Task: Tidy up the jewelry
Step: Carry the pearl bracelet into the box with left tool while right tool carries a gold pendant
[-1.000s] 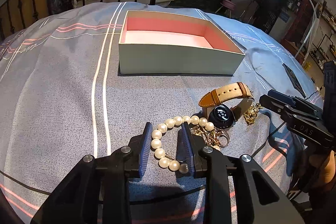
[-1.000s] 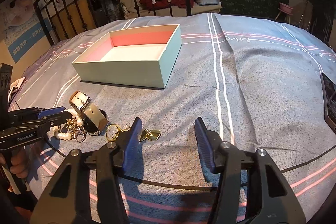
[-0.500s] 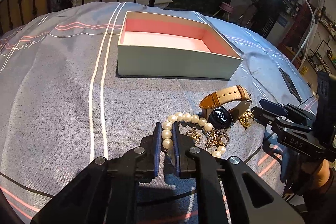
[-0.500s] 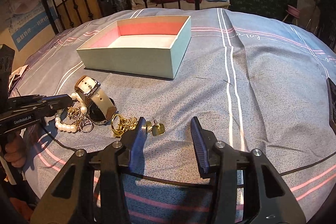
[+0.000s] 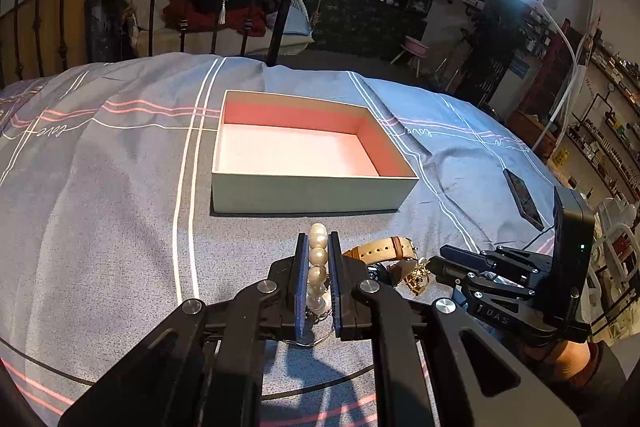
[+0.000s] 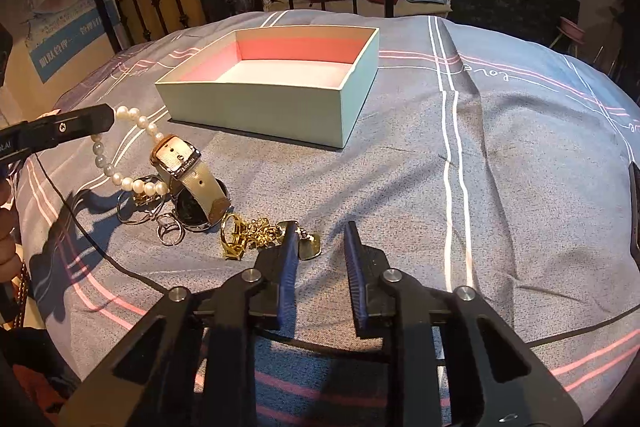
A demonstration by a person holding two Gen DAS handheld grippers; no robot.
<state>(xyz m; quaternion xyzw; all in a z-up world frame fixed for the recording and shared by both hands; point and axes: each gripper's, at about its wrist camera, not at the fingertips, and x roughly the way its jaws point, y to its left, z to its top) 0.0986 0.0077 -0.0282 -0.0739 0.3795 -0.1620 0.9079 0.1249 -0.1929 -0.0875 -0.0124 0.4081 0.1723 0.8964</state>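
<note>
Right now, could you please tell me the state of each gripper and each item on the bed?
left gripper: shut on the pearl bracelet
pearl bracelet: gripped at one end, partly lifted
right gripper: open, holding nothing
box: open, nothing visible inside
watch: lying on the bedspread, strap buckled
gold chain: lying loose on the bedspread
</note>
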